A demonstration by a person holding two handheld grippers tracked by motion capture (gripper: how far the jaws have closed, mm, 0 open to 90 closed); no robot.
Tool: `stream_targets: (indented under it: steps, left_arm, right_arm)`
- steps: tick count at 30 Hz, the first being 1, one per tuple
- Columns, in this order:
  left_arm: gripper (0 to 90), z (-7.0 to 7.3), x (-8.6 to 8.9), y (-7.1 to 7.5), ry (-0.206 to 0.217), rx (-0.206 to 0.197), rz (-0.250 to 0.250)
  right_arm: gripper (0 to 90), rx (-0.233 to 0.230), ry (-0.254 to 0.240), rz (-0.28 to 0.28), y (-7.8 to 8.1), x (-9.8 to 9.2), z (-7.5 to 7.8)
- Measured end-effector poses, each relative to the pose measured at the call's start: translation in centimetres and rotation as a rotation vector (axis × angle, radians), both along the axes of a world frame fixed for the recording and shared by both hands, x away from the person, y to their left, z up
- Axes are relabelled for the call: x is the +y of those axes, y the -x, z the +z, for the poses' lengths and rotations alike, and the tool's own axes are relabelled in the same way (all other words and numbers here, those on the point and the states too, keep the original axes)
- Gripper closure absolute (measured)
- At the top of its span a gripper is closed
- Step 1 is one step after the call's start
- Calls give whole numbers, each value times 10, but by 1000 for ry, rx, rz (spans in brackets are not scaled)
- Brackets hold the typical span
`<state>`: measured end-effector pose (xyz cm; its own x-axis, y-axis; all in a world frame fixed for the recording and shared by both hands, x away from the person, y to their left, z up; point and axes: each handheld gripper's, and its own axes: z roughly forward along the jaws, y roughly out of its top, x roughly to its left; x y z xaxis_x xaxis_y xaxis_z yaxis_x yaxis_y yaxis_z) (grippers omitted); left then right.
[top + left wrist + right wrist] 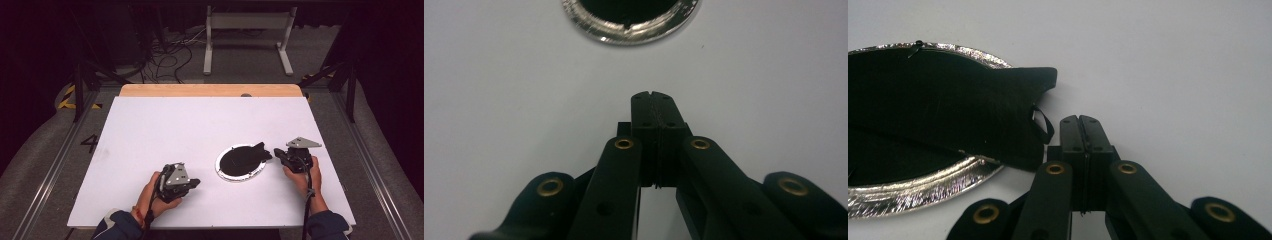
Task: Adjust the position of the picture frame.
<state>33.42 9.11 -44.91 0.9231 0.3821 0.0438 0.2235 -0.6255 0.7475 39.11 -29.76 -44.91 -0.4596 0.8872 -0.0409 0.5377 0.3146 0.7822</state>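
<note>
A round silver plate (240,162) sits on the white table (150,130), right of centre and toward the person's edge. Its rim is shiny, foil-like and crinkled (923,187), catching light in streaks. In it lies a black cloth piece (246,156) (fabric, matte, slightly fuzzy up close), covering nearly all of the dish. One end of the cloth (973,107) spills over the rim toward the right gripper, flaring into a blunt tab, with a small black loop (1044,125) hanging at its edge.

The right gripper (278,153) rests on the table just beside that overhanging end, jaws pressed together with nothing between them; in the right gripper view its tips (1081,122) sit near the loop, and I cannot tell whether they touch it. The right hand (305,175) grips it from behind, grey three-cornered plate on top.

The left gripper (194,183) lies low on the table left of the plate, apart from it, held in the left hand (157,195). Its jaws are also closed flat against each other, empty, pointing toward the plate's rim (631,32) in the left gripper view.

Table top is smooth, matte white; a wooden strip (210,90) runs along its far edge.
</note>
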Motion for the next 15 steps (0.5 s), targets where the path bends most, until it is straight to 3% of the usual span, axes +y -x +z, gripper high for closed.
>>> stream_targets:
  steps: [6,9,13,15]
  left_arm:
    - [890,-4,-34,-7,6,37,-56]
    - [877,-9,-47,-8,-8,48,-78]
    - [841,-11,-54,-10,8,59,-85]
    - [841,-11,-56,-10,3,55,-84]
  right_arm:
    - [900,35,53,36,-6,10,-6]
    - [900,40,41,38,-6,9,-7]
    - [900,43,65,64,-5,11,-6]
    - [900,51,51,93,-4,12,-6]
